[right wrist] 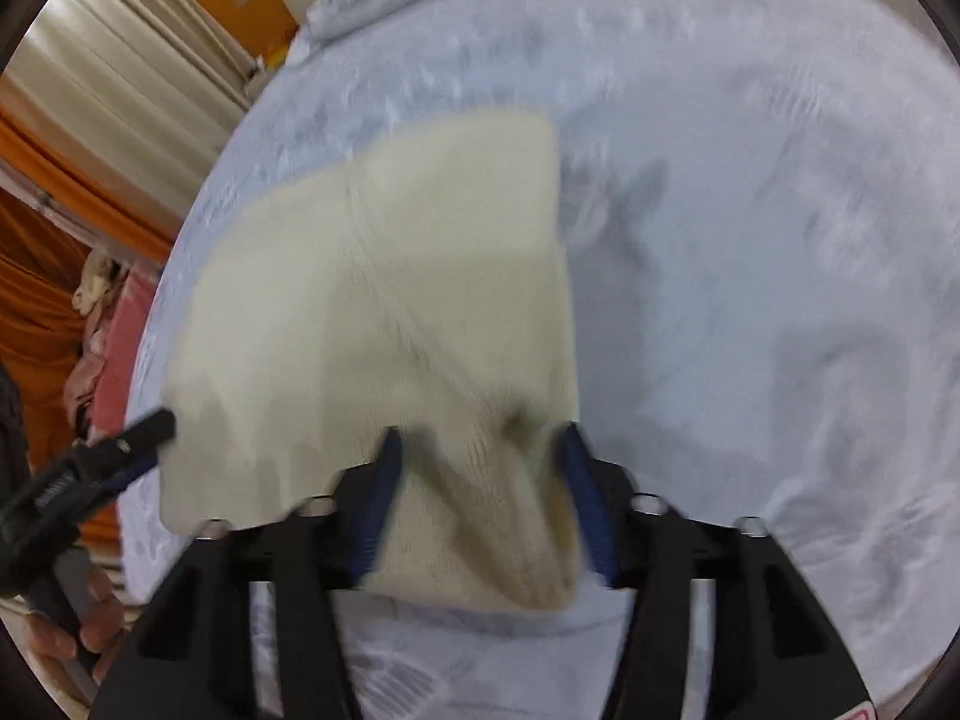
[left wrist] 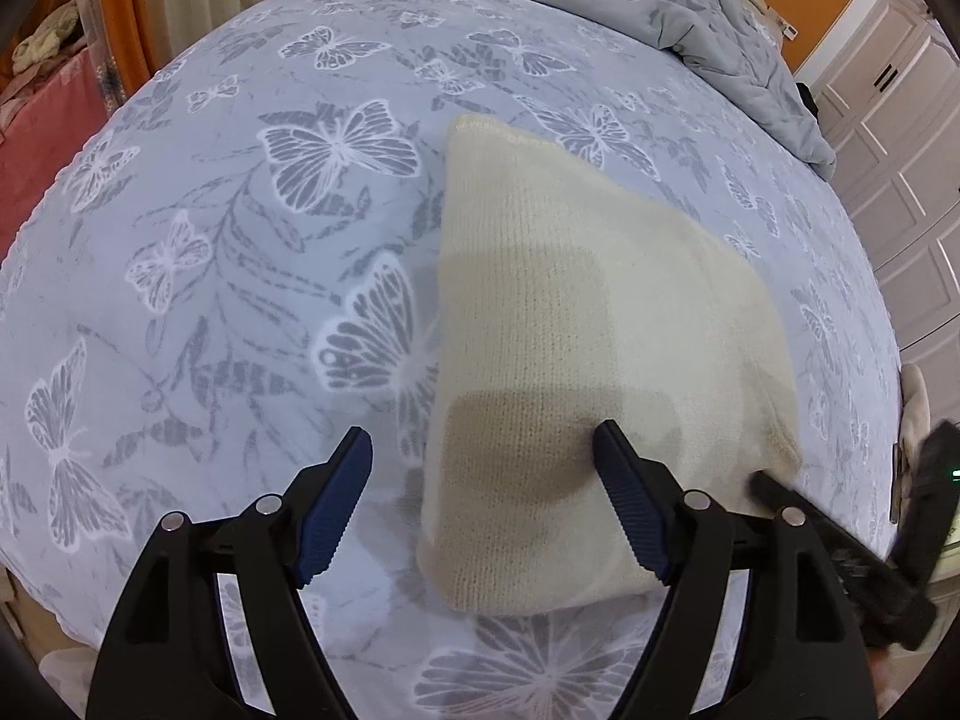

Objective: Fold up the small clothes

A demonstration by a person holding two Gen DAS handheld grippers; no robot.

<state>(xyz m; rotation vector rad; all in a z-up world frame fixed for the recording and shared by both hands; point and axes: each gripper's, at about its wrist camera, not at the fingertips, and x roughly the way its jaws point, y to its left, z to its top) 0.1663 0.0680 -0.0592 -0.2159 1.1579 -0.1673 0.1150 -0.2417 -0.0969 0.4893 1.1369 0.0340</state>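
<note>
A cream knit garment (left wrist: 576, 324) lies folded flat on the butterfly-print bed sheet (left wrist: 240, 252). My left gripper (left wrist: 483, 450) hangs open over its near left corner. One finger stands over the sheet, the other over the knit, and nothing is pinched. The right wrist view is blurred. There the same garment (right wrist: 384, 276) shows a raised fold at its near right corner, between the fingers of my right gripper (right wrist: 480, 450). The jaws stand apart around that fold. A finger of the left gripper (right wrist: 150, 429) shows at the garment's left edge.
A rumpled grey quilt (left wrist: 660, 18) lies at the far end of the bed. White cabinet doors (left wrist: 900, 168) stand past the right edge. Pink cloth (left wrist: 36, 144) and orange curtains lie off the left side. A person's hand (right wrist: 66, 630) holds the left tool.
</note>
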